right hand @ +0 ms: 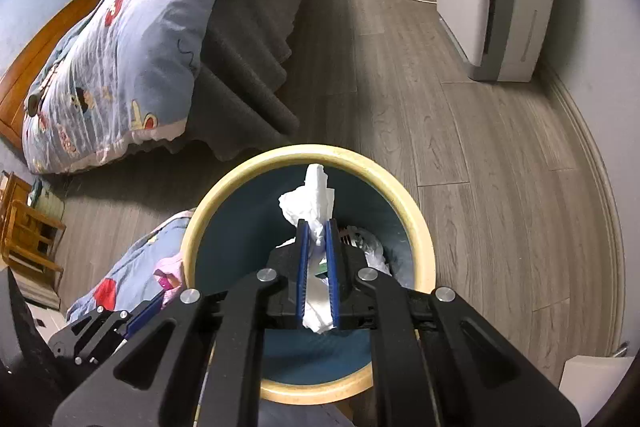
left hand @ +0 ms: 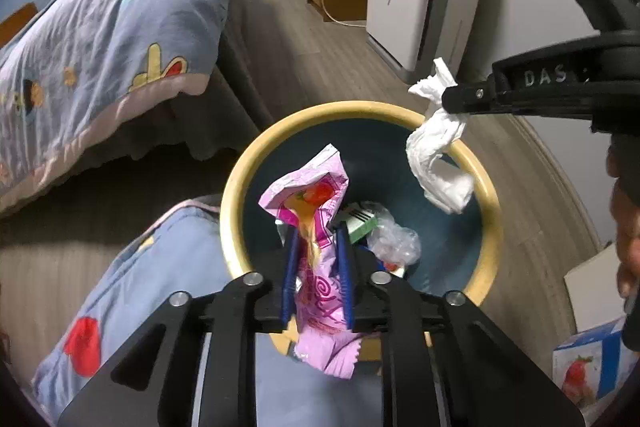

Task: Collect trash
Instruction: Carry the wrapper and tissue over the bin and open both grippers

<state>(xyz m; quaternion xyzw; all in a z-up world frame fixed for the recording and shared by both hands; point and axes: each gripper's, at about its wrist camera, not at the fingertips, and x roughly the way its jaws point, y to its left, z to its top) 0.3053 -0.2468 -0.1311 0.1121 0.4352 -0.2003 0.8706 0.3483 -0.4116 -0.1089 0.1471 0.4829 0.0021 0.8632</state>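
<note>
I take the bin [left hand: 236, 187] as my reference, its cream rim ringing a dark blue inside.

Left tongs [left hand: 318, 227]: they hang over the near side of the bin's mouth, pointing steeply down into it. The pink wrapper [left hand: 316, 203] stands between the blue pads [left hand: 290, 259]. The pads sit close at its sides, but I cannot tell for certain whether they still pinch it or have just let go. The wrapper's lower tail hangs outside the near rim, over the blue quilt [left hand: 160, 267] beside the bin. Judgement: dropped from here, the tail may catch the rim and tip the wrapper out. I should carry these tongs further over the middle of the bin before spreading them fully.

Inside the bin: a green-and-white packet [left hand: 360, 225] and a crumpled clear plastic [left hand: 394, 241] already lie at the bottom.

Right tongs [right hand: 317, 227]: closed tight on the white tissue [right hand: 310, 197], over the bin's far-right side. Seen from the left camera, the tissue's loose end droops across the rim there. Judgement: I should bring it inward, clear of the rim, then release.

Advice: release one at a time, wide, with a short shake if either piece clings to the pads.
</note>
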